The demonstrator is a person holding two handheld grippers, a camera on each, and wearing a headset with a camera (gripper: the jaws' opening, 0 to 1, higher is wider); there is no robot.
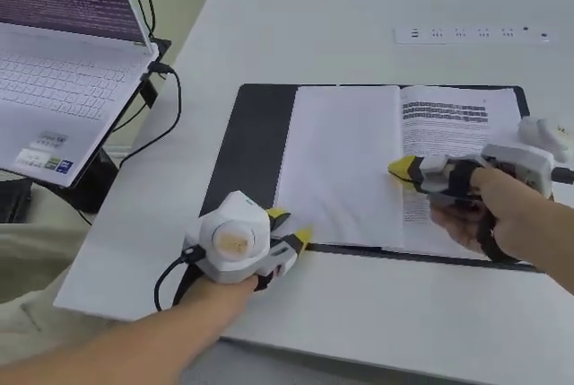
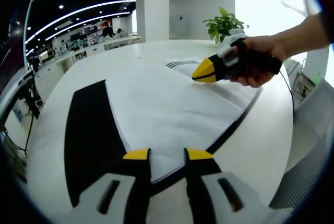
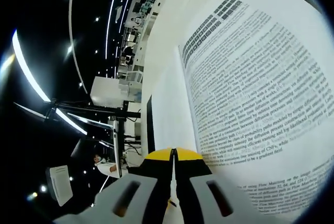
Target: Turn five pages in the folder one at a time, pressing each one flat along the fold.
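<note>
Black folder open flat on the counter, fold running 12 to 6. Right gripper pressed together, tip pretty much on that fold; left gripper spread by the blank page, 7 o'clock corner.

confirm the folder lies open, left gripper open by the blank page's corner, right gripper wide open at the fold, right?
No: the right gripper is shut, jaws together at the fold, as the right gripper view shows. The folder lies open and the left gripper is open by a corner of the blank page.
</note>
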